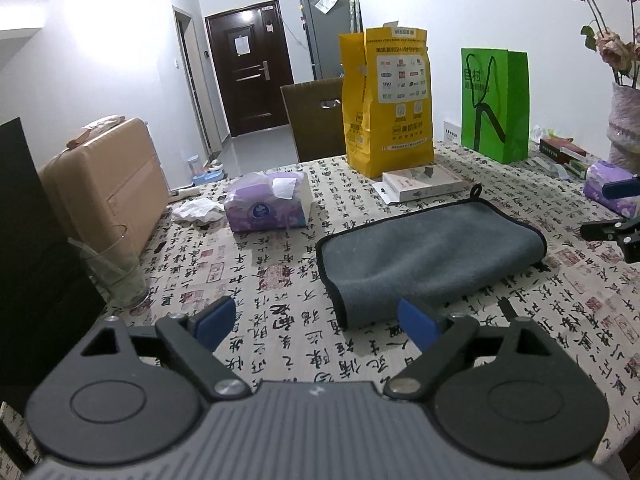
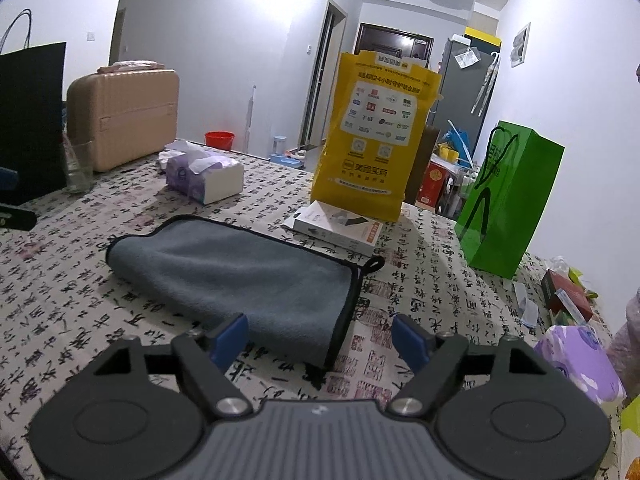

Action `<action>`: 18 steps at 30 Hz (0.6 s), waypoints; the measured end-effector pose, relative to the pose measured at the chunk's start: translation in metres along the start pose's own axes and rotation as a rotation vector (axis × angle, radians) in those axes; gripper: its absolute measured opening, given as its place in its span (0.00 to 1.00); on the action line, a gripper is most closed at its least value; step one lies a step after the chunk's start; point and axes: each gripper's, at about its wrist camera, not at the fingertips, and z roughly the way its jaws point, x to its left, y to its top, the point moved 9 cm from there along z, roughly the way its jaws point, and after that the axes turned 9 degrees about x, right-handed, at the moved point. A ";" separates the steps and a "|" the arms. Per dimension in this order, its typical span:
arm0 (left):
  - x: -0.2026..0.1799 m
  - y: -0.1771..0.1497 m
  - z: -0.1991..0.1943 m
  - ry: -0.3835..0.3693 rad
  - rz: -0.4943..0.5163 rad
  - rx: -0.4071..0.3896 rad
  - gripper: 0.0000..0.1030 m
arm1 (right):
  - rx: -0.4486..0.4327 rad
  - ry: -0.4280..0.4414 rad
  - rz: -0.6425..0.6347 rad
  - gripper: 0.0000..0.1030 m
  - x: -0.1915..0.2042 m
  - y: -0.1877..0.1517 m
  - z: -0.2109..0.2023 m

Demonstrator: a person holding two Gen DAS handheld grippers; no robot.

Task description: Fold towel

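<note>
A grey towel with black edging lies folded on the patterned tablecloth. Its hanging loop points to the far side. My left gripper is open and empty, just in front of the towel's near left corner. In the right wrist view the towel lies ahead and to the left. My right gripper is open and empty, over the towel's near right corner. The right gripper also shows at the right edge of the left wrist view.
A yellow bag, a green bag and a white box stand behind the towel. A purple tissue pack and a glass are on the left. Another tissue pack and small boxes lie right.
</note>
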 end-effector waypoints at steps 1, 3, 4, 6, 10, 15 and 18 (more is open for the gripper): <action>0.001 -0.002 -0.003 0.000 -0.003 -0.003 0.89 | -0.001 -0.001 0.001 0.76 0.001 -0.001 -0.003; 0.001 -0.004 -0.009 0.000 -0.007 -0.006 0.89 | -0.004 -0.003 0.003 0.77 0.002 -0.005 -0.008; 0.001 -0.007 -0.011 -0.001 -0.009 -0.006 0.89 | -0.005 -0.004 0.004 0.77 0.003 -0.006 -0.012; 0.001 -0.011 -0.016 -0.002 -0.009 -0.006 0.89 | -0.009 -0.005 0.006 0.78 0.005 -0.009 -0.018; 0.000 -0.021 -0.025 -0.005 -0.014 -0.008 0.89 | -0.021 -0.005 0.005 0.80 0.009 -0.014 -0.032; 0.001 -0.030 -0.040 -0.012 -0.022 -0.025 0.90 | -0.029 -0.012 -0.004 0.80 0.016 -0.020 -0.049; 0.001 -0.036 -0.048 -0.013 -0.027 -0.031 0.90 | -0.036 -0.015 -0.008 0.81 0.019 -0.023 -0.059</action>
